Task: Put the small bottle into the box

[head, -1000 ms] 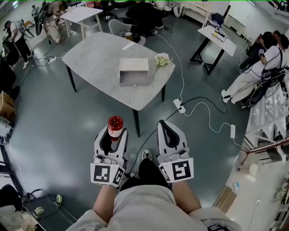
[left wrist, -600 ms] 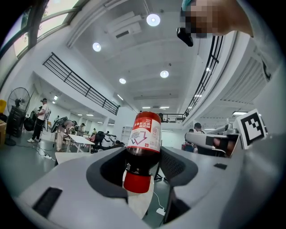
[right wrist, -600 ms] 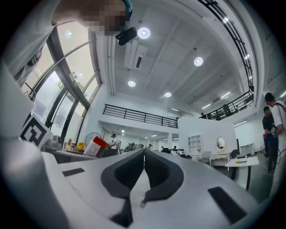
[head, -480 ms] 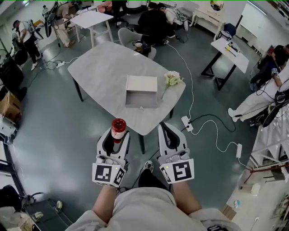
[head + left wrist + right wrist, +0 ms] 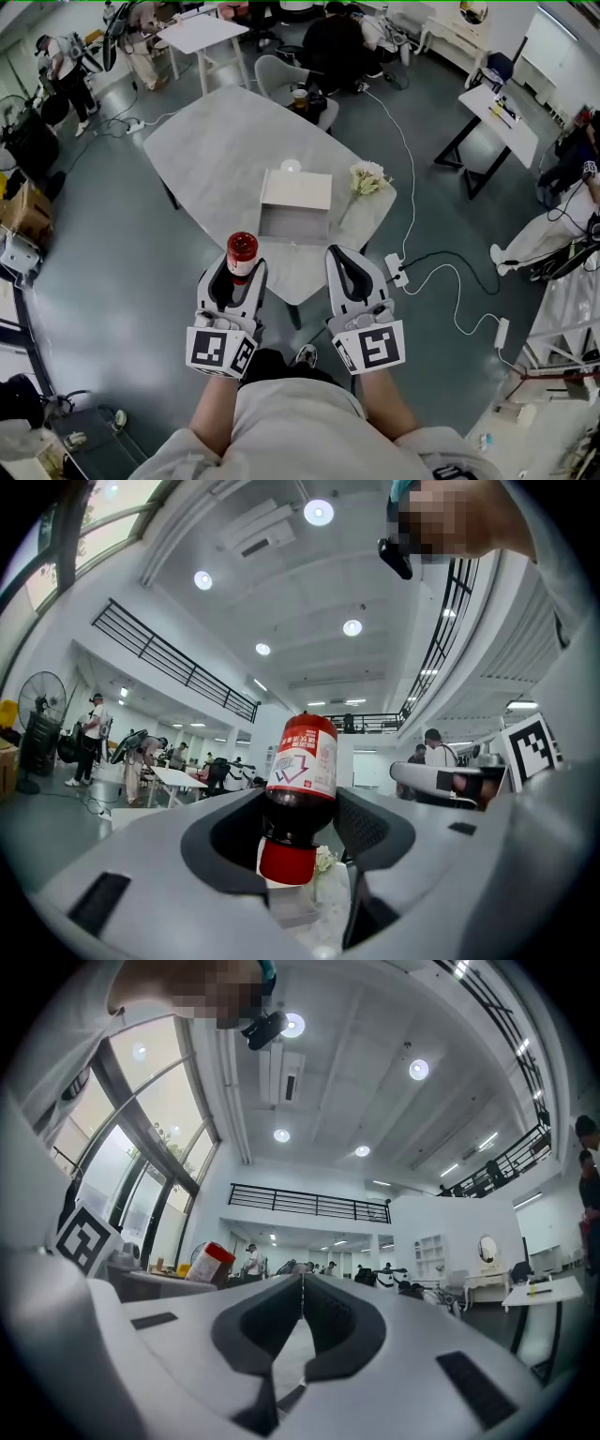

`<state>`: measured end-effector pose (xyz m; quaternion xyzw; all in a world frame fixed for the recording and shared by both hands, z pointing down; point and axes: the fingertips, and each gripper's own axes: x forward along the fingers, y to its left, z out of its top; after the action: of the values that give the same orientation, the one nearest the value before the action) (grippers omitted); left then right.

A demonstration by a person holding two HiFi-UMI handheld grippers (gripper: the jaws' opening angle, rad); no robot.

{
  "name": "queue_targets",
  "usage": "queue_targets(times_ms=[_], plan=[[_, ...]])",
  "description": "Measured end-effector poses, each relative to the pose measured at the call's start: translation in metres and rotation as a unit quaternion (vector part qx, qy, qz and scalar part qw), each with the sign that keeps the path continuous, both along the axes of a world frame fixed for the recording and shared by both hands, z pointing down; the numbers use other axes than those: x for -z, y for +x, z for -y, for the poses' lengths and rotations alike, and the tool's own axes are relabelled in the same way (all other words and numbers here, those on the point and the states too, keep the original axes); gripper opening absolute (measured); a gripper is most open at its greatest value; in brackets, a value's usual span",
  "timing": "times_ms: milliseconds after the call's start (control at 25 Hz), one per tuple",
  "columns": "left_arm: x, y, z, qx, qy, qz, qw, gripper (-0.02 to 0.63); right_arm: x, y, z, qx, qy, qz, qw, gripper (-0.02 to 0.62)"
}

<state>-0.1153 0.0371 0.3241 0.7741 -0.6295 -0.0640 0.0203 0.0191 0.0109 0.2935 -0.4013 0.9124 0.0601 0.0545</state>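
— What have the left tongs [image 5: 234,274] got?
— The small bottle [image 5: 241,253]. The jaws are clamped on its dark neck. The red cap points back toward the handle, and the red-labelled body sticks out past the tips.
— And the right tongs [image 5: 349,269]?
— Pressed together, tip to tip, with nothing between them. They are held level with the left pair, just to its right, and the two do not touch.
— Where is the box [image 5: 295,202]?
— Ahead of both tongs, beyond the tips and roughly in line with the gap between the two. It is open at the top and sits near the closest edge of the grey desk [image 5: 216,141]. The bottle is not in it; it is in the air short of the desk edge, well apart from the box.
— Anything else by the box?
— A small bunch of pale flowers [image 5: 367,176], ahead of the right tongs, lying just beside the box's right side on the desk.
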Motion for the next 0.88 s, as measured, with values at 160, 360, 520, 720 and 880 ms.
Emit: queue_targets(times_ms=[160, 360, 520, 720, 880], plan=[[-0.003, -0.005, 0.022, 0.011, -0.004, 0.005, 0.9999, 0.239, -0.006, 0.000, 0.026, 0.008, -0.003, -0.002, 1.000, 0.026], [-0.018, -0.010, 0.054, 0.010, -0.020, 0.005, 0.9997, 0.239, -0.019, 0.001, 0.057, 0.008, -0.018, -0.014, 1.000, 0.026], [-0.028, -0.016, 0.086, -0.001, -0.027, 0.004, 0.9996, 0.239, -0.032, -0.007, 0.084, 0.004, -0.029, -0.026, 0.999, 0.026], [-0.038, -0.023, 0.130, -0.022, -0.035, 0.008, 0.9991, 0.239, -0.040, -0.020, 0.122, -0.001, -0.038, -0.032, 0.999, 0.026], [-0.042, -0.035, 0.171, -0.044, -0.043, 0.013, 0.9980, 0.239, -0.044, -0.036, 0.159, -0.009, -0.047, -0.036, 0.998, 0.026]])
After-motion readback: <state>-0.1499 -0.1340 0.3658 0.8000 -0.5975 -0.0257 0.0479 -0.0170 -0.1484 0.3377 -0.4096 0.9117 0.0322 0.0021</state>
